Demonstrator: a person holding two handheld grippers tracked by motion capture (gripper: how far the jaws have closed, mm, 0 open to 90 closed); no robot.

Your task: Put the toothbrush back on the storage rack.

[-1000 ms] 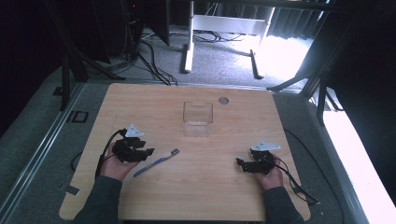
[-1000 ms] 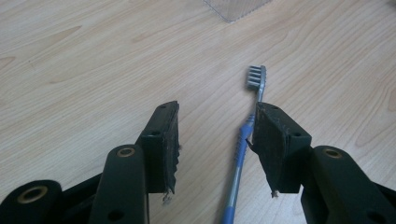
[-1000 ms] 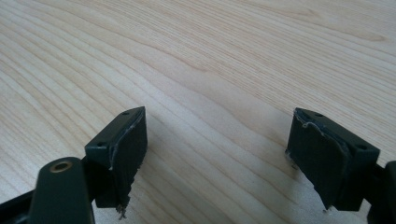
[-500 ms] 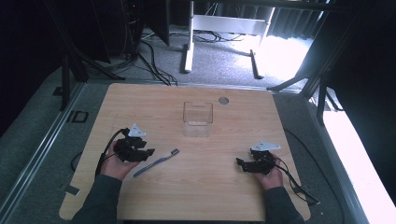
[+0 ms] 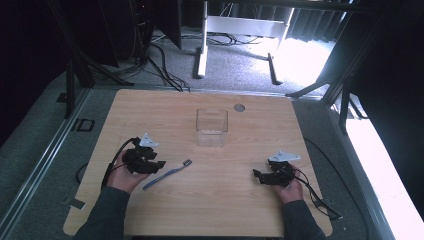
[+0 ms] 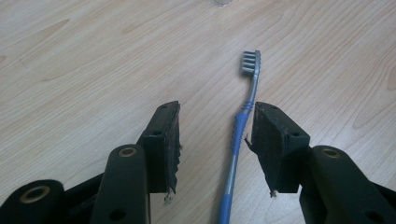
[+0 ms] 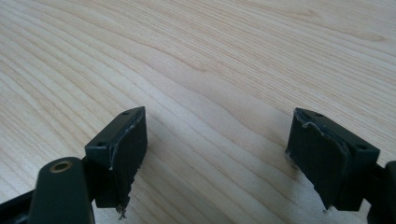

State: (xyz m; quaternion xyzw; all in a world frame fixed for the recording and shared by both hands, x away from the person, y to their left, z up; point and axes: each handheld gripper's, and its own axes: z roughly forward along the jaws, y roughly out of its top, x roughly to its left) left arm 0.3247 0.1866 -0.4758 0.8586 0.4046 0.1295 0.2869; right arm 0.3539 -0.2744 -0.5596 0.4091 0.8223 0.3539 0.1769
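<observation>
Black-jawed left gripper [image 6: 215, 144] spread wide around blue toothbrush [image 6: 238, 140], handle nearer one pad, flat on wooden table [image 5: 240, 200]; nothing clamped yet. Right gripper [image 7: 224, 158] gaping over bare wood. Clear box [image 5: 212, 127] empty, well apart. Judged barely begun: grasp, lift, placement all left.

Two black plastic two-jaw grippers are seen, the left gripper [image 5: 161, 163] and the right gripper [image 5: 256, 174], each topped by a pale grey three-cornered plate and trailed by a thin black cable. Brass-coloured rivets are set into the jaw arms, and the dark pads [image 6: 273, 140] are worn and frayed at their edges. Dark sleeves [image 5: 102, 215], possibly grey-green, are worn down to the wrists.
</observation>
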